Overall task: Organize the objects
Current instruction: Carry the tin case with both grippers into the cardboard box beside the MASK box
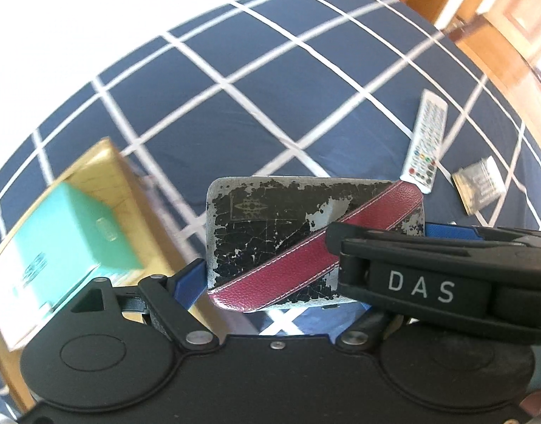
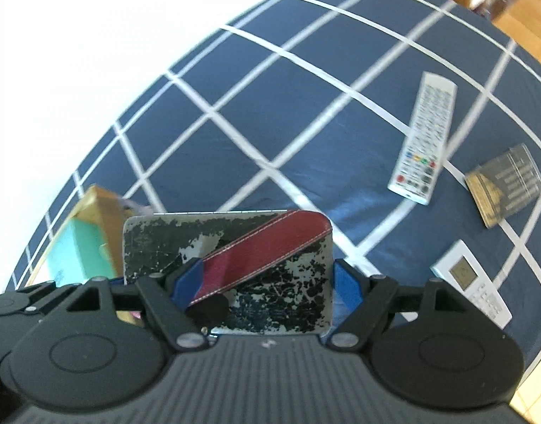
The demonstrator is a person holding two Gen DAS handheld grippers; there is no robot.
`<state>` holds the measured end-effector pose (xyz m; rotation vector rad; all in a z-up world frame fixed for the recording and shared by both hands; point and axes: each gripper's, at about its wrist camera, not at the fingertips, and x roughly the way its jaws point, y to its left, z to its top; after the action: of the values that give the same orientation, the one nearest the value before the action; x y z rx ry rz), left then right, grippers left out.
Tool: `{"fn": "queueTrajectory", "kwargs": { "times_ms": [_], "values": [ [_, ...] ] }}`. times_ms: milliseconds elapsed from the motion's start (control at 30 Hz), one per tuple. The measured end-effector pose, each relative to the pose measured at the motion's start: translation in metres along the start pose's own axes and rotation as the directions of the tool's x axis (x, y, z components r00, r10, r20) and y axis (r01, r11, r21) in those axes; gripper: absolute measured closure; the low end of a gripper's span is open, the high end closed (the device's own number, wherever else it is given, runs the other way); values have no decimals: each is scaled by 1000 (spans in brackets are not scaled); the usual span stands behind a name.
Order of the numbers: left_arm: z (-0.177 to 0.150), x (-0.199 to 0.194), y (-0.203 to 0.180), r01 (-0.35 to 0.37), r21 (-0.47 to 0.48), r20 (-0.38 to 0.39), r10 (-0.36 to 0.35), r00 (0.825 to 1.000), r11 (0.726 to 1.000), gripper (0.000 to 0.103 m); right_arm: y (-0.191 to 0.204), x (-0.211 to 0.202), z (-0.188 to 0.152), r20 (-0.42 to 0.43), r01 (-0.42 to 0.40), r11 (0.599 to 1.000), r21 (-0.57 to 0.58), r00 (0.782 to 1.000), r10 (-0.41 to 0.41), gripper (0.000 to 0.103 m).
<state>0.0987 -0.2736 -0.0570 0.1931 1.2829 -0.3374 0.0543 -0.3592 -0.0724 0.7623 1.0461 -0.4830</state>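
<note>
A worn black-and-silver case (image 1: pixel 270 233) with a red diagonal stripe hangs above the navy checked bedspread (image 1: pixel 235 120). My left gripper (image 1: pixel 316 254) is shut on it, blue pads at its left and right ends. The right gripper's black finger marked DAS (image 1: pixel 419 282) crosses the case's lower right corner. In the right wrist view the case (image 2: pixel 270 282) fills the space between the blue pads of my right gripper (image 2: pixel 267 286), which is shut on it: one pad lies over its face, the other at its right edge.
A tan box holding a teal box (image 1: pixel 69 233) (image 2: pixel 83 251) sits lower left. On the bedspread (image 2: pixel 270 123) to the right lie a white remote (image 1: pixel 426 141) (image 2: pixel 424 137), a small dark booklet (image 1: pixel 479 185) (image 2: pixel 505 183) and a second white remote (image 2: pixel 472 286). Wooden floor (image 1: pixel 511 35) lies beyond.
</note>
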Motion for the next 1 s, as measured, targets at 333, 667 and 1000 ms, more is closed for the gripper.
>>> {"fn": "queueTrajectory", "kwargs": {
  "times_ms": [333,667,1000],
  "values": [
    [-38,-43,57,-61,-176,56,72,996,982,19,69,-16,-19,-6,-77,981,-177,997,77,25],
    [-88,-60,118,-104,-376,50,132,990,921,19,141,-5,-51,-83,-142,923,-357,989,120,25],
    [-133,-50,171,-129,-532,-5,148,989,837,19,201,28,-84,-189,-192,856,-480,976,113,25]
  ]
}}
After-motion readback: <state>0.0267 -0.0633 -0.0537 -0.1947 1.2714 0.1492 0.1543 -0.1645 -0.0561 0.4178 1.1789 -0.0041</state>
